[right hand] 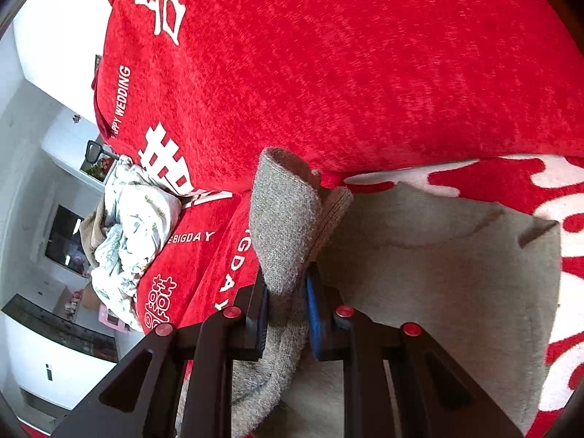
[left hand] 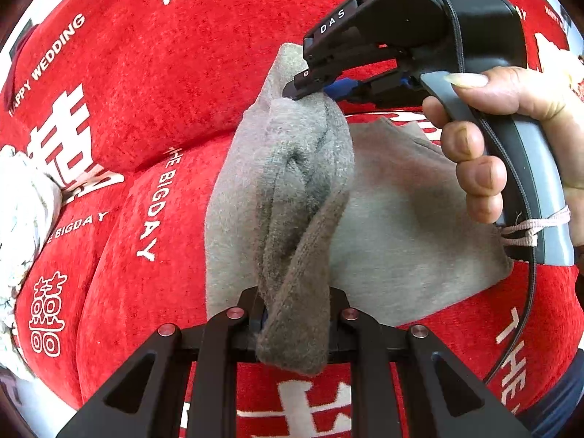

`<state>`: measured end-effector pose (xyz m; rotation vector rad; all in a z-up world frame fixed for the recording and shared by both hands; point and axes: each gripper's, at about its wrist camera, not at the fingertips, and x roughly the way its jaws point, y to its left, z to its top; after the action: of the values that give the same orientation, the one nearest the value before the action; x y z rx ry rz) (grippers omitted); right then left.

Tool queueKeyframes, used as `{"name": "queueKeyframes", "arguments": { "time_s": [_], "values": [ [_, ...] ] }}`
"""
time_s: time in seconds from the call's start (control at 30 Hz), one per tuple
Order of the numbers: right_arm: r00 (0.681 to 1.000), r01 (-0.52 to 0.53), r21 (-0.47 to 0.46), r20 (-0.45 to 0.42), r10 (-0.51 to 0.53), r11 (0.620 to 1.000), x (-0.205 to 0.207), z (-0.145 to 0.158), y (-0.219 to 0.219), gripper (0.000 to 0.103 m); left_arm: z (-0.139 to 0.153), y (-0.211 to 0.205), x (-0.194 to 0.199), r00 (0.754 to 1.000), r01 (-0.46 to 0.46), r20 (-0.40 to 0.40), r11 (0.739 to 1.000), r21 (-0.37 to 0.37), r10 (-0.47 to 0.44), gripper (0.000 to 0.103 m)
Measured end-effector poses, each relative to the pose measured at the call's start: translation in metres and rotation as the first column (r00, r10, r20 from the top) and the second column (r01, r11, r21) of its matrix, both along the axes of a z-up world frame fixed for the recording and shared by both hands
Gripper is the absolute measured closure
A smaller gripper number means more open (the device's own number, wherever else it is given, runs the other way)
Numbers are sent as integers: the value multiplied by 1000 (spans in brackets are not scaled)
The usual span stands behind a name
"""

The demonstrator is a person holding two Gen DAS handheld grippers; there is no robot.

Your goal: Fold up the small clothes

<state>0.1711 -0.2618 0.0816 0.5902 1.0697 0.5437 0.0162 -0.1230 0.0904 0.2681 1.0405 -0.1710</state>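
A small grey knitted garment (left hand: 401, 219) lies on a red sofa cover, partly lifted and bunched along its left side. My left gripper (left hand: 295, 314) is shut on the near end of the bunched fold (left hand: 292, 328). My right gripper (left hand: 306, 91) appears in the left wrist view, held by a hand, shut on the far end of the same fold. In the right wrist view my right gripper (right hand: 286, 310) pinches the grey garment (right hand: 284, 226) between its blue pads, and the flat part (right hand: 456, 273) spreads to the right.
The red sofa cover (left hand: 164, 73) with white lettering fills both views. A crumpled white patterned cloth (right hand: 135, 226) lies at the left on the seat, also in the left wrist view (left hand: 22, 219). Room furniture (right hand: 54, 255) shows beyond the sofa's left edge.
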Motion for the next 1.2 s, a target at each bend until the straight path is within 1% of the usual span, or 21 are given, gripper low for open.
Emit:
{"name": "queueKeyframes", "arguments": {
  "time_s": [0.17,0.3,0.8,1.2],
  "values": [
    [1000,17,11,5,-17,1000,-4,0,-18,84,0,-21,-5,999,29,12,999,27,-29,83],
    [1000,23,16,10,-23,1000,-7,0,-32,84,0,-35,-7,999,48,11,998,33,-49,83],
    [999,41,47,23,-42,998,-16,-9,-88,84,-1,-88,-6,991,128,-27,991,43,-127,83],
    [999,41,71,29,-43,997,-17,-15,-116,84,-2,-123,-6,987,160,-40,981,107,-156,83]
  ]
}}
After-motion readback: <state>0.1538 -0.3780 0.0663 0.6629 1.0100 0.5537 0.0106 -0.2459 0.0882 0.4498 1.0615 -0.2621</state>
